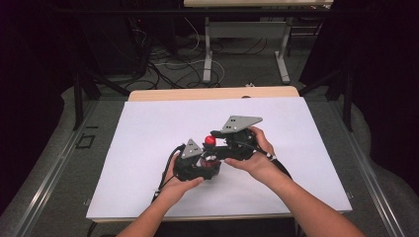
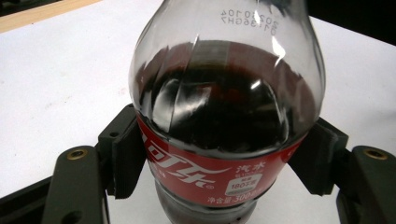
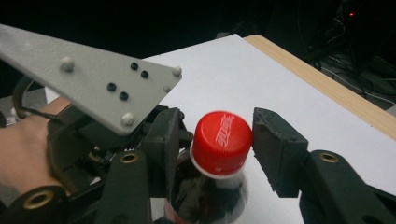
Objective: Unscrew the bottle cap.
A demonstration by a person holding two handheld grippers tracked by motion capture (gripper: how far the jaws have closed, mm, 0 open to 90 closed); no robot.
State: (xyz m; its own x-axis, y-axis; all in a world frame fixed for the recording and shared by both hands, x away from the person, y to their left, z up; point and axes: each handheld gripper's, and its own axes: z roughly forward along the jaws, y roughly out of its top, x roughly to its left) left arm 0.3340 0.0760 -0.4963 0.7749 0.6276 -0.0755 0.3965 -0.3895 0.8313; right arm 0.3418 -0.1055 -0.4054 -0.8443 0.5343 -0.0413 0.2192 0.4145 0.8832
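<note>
So there's one cola bottle (image 2: 226, 116) on the table (image 1: 148, 148), sitting roughly in the middle of the white sheet, dark soda inside and a red label wrapped round its lower body. One red cap (image 3: 222, 140) on top. Two grippers, one in each hand.

The left gripper (image 2: 224, 158) is clamped on the bottle body, both pads pressed against the label on either side, so that one's got a firm hold. In the high view it sits low at the bottle's left (image 1: 195, 165).

The right gripper (image 3: 219, 144) is up at the cap, jaws narrow, one on each side of it. The left-hand pad looks like it's against the cap, the other one just beside it with a thin gap, so not pinching it as far as I can tell. The cap looks a bit blurred
</note>
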